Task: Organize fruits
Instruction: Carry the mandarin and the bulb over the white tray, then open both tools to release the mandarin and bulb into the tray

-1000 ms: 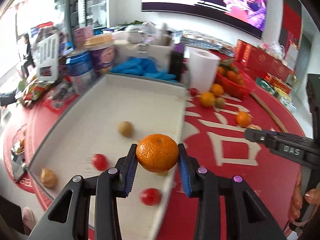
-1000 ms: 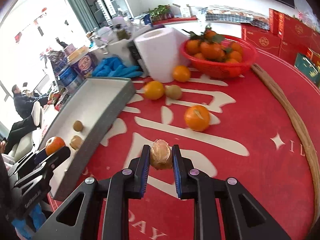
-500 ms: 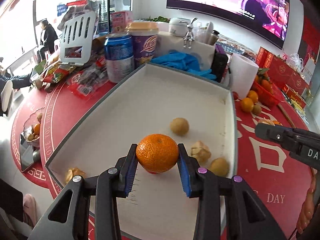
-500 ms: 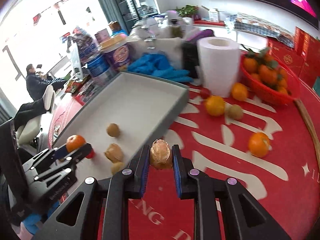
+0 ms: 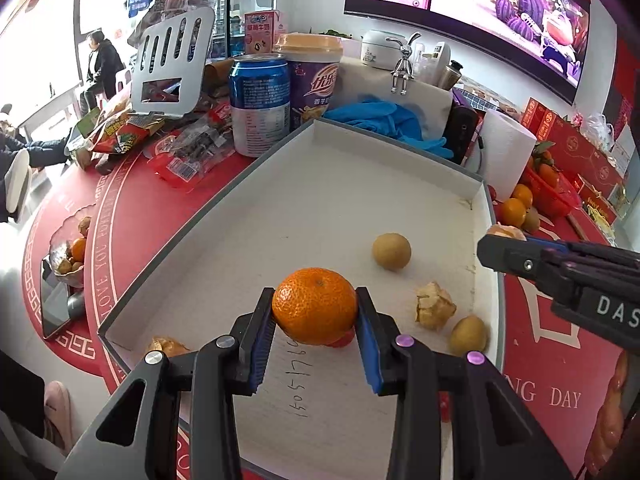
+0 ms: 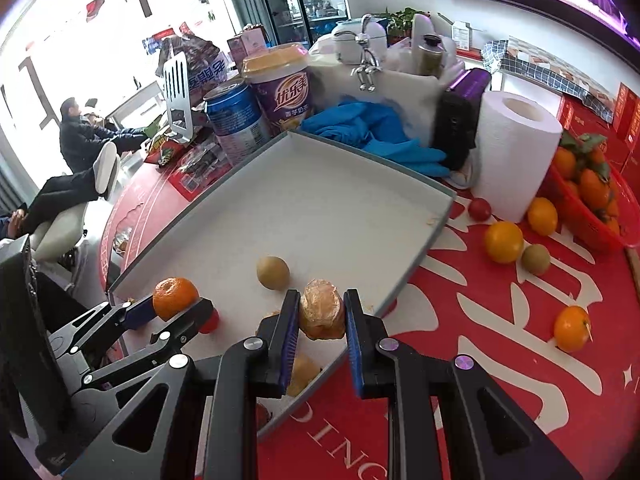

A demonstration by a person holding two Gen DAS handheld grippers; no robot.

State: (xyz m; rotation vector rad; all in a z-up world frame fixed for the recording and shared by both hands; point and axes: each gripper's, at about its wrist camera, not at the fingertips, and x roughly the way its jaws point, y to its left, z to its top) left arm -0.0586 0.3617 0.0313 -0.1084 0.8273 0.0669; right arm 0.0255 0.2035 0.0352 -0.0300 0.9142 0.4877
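Note:
My left gripper (image 5: 315, 312) is shut on an orange tangerine (image 5: 315, 305) and holds it over the near part of the white tray (image 5: 320, 200). My right gripper (image 6: 322, 316) is shut on a papery husked fruit (image 6: 322, 314) above the tray's right rim (image 6: 424, 240). In the tray lie a round tan fruit (image 5: 391, 251), a husked fruit (image 5: 435, 305), a small yellow-green fruit (image 5: 469, 334), another husked fruit (image 5: 166, 346) and a red cherry tomato (image 5: 340, 340) under the tangerine. The left gripper with its tangerine (image 6: 175, 298) shows in the right wrist view.
Behind the tray stand a blue can (image 5: 260, 104), a purple cup (image 5: 314, 80), blue gloves (image 5: 384, 124) and a paper roll (image 6: 514, 152). A red basket of tangerines (image 6: 592, 196), loose oranges (image 6: 503, 242), a kiwi (image 6: 535, 258) and a cherry tomato (image 6: 479, 209) lie on the red cloth.
Both grippers moved left over the tray, each still holding its fruit. The left one now hangs above the tray's near part, the right one above the right rim.

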